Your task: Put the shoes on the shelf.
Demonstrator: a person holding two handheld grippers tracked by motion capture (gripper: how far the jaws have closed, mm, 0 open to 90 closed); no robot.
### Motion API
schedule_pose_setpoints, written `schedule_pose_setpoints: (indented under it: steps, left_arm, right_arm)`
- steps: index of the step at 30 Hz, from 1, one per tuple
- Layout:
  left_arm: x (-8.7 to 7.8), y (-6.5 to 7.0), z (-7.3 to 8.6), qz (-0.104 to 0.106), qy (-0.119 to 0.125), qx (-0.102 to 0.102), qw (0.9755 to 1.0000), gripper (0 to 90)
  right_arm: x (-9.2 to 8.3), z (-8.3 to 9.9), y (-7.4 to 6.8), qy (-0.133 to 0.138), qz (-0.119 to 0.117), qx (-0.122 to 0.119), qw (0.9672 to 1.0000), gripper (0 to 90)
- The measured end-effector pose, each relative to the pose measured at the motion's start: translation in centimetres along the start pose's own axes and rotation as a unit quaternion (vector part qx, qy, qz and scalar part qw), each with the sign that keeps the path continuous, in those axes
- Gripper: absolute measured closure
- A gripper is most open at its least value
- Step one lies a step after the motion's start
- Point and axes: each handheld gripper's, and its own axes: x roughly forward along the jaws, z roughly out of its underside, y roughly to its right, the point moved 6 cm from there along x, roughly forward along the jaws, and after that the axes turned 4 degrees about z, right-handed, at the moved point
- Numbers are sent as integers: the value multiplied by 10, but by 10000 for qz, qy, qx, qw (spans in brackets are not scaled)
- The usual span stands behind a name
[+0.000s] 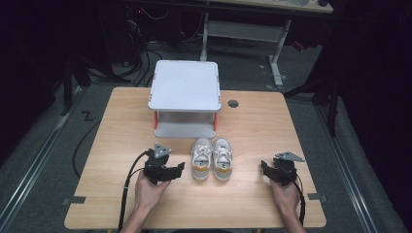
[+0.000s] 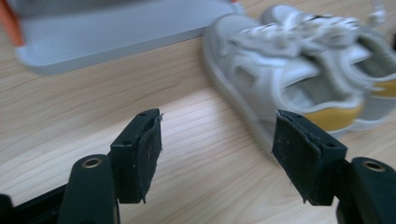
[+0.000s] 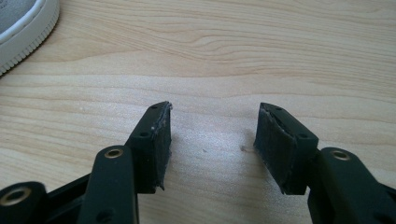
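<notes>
A pair of small white shoes with yellow heels stands side by side at the table's middle, toes toward the rack: the left shoe (image 1: pixel 201 159) and the right shoe (image 1: pixel 223 158). My left gripper (image 1: pixel 179 168) lies just left of the pair, open and empty, jaws pointing at the left shoe (image 2: pixel 275 74). My right gripper (image 1: pixel 265 168) rests to the right of the pair, open with bare wood between its fingers. A shoe sole's edge (image 3: pixel 23 32) shows at the top left of the right gripper view.
A white two-level rack (image 1: pixel 185 97) with orange posts stands behind the shoes at the table's far middle; its lower shelf (image 2: pixel 107 37) lies near the left gripper. A round cable hole (image 1: pixel 233 103) is right of the rack. The wooden table (image 1: pixel 121 126) has dark floor around it.
</notes>
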Motion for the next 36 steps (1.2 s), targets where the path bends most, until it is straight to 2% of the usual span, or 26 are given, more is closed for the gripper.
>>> schedule_pose_setpoints:
  steps: [1, 2, 4, 5, 7, 11, 13, 15, 18, 19, 20, 22, 24, 31, 34, 36]
  left_arm:
    - [0, 0, 0, 0, 0, 0, 10000, 332]
    - [2, 11, -6, 135, -12, 36, 9999, 337]
    - [6, 19, -12, 243, -84, 57, 9997, 350]
    - [6, 19, -12, 243, -84, 57, 9997, 354]
    - [11, 30, -21, 358, -143, 106, 9992, 358]
    - [17, 39, -29, 425, -205, 105, 9988, 360]
    - [24, 49, -32, 459, -313, 51, 9984, 369]
    - [29, 55, -34, 421, -381, 82, 9984, 385]
    - [37, 60, -35, 389, -512, 94, 9979, 441]
    - [37, 60, -35, 389, -512, 94, 9979, 448]
    - [43, 62, -35, 377, -654, 89, 9971, 455]
    - [46, 63, -35, 334, -728, 94, 9967, 461]
    - [51, 65, -35, 289, -786, 30, 9965, 464]
    - [59, 70, -38, 295, -827, -211, 9959, 448]
    - [64, 72, -37, 235, -870, -225, 9957, 445]
    - [67, 72, -37, 213, -853, -312, 9956, 453]
  right_arm:
    - [0, 0, 0, 0, 0, 3, 10000, 460]
    - [0, 0, 0, -5, 0, 10, 10000, 460]
    - [0, 0, 0, 0, 4, 13, 10000, 460]
    - [0, 0, 0, 0, 4, 13, 10000, 460]
    - [0, 0, 0, -1, 4, 13, 10000, 460]
    - [0, 0, 0, 0, 5, 11, 10000, 460]
    - [0, 0, 0, 3, 10, 10, 10000, 460]
    - [0, 1, 0, 3, 12, 10, 10000, 460]
    - [0, 0, 0, 6, 22, 13, 10000, 467]
    - [0, 0, 0, 6, 22, 13, 10000, 467]
    - [-1, 1, 0, 8, 32, 27, 10000, 472]
    - [-1, 1, 1, 12, 54, 33, 10000, 478]
    - [-1, 1, 1, 14, 65, 40, 10000, 482]
    - [-1, 1, 1, 10, 87, 63, 9999, 492]
    - [-1, 1, 2, 14, 117, 84, 9999, 499]
    - [-1, 1, 2, 21, 127, 70, 9999, 500]
